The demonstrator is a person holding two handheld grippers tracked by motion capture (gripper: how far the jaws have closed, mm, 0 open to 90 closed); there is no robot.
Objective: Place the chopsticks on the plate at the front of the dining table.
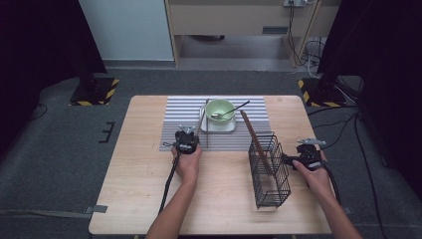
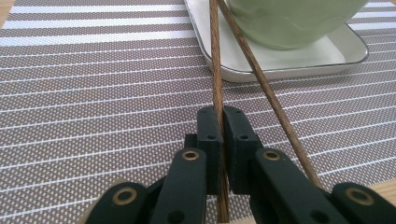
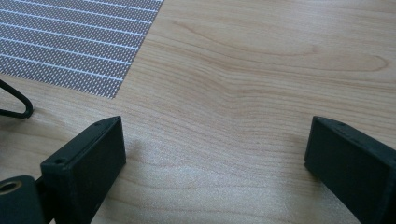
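At the near edge of the striped placemat (image 1: 179, 112), the left gripper (image 1: 186, 141) has its jaws pressed together on a brown wooden chopstick (image 2: 216, 70), which runs straight out from between the pads toward the white tray (image 2: 299, 63). In the left gripper view a second chopstick (image 2: 273, 100) lies free beside it, crossing the held one near the tray's rim and slanting off past the gripper's right jaw; its far end rests on the tray just beside the pale green bowl (image 1: 219, 109). From the high view the bowl sits on the tray in the middle of the mat, with a spoon (image 1: 230, 111) lying in it, handle pointing out to the right. Further right on the table (image 1: 129, 179) stands a black wire basket (image 1: 269, 172), with a long brown stick (image 1: 256, 142) leaning inside it, its upper end tilted back toward the mat. The right gripper (image 1: 293, 160) rests just beside the basket's right side, and in its own view the two jaws stand wide apart over bare wood, holding nothing, with a corner of the placemat off to the upper left.
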